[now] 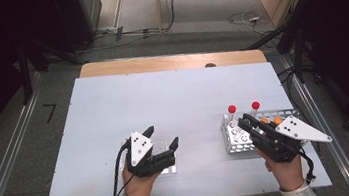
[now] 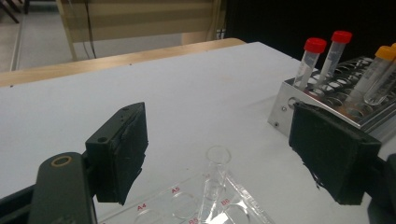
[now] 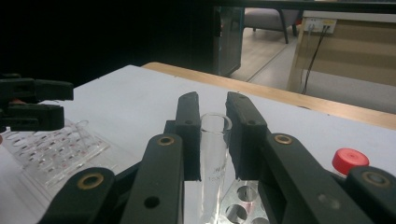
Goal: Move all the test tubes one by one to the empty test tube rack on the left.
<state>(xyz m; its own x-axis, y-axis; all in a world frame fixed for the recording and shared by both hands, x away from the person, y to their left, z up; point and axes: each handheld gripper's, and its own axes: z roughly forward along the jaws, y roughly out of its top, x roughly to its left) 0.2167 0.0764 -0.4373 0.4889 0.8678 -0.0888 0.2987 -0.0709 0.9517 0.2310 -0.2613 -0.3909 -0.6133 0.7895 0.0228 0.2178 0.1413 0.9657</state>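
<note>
My right gripper [image 3: 213, 106] is shut on a clear uncapped tube [image 3: 214, 158], held upright just over the metal rack [image 3: 243, 207]. In the high view my right gripper [image 1: 243, 119] hangs over the rack [image 1: 233, 141] at the table's right. Two red-capped tubes [image 1: 231, 108] and orange-capped tubes [image 1: 271, 121] stand in the rack. My left gripper [image 1: 162, 136] stands open above a clear well plate [image 1: 168, 168]. In the left gripper view another clear uncapped tube [image 2: 216, 175] leans in the plate [image 2: 175, 203], low between the jaws and touching neither pad.
The white table top [image 1: 162, 99] stretches bare beyond both hands, with a wooden edge [image 1: 168, 62] at the far side. Dark stands and cables [image 1: 248, 18] lie on the floor beyond. A person's two hands and sleeves enter from the bottom.
</note>
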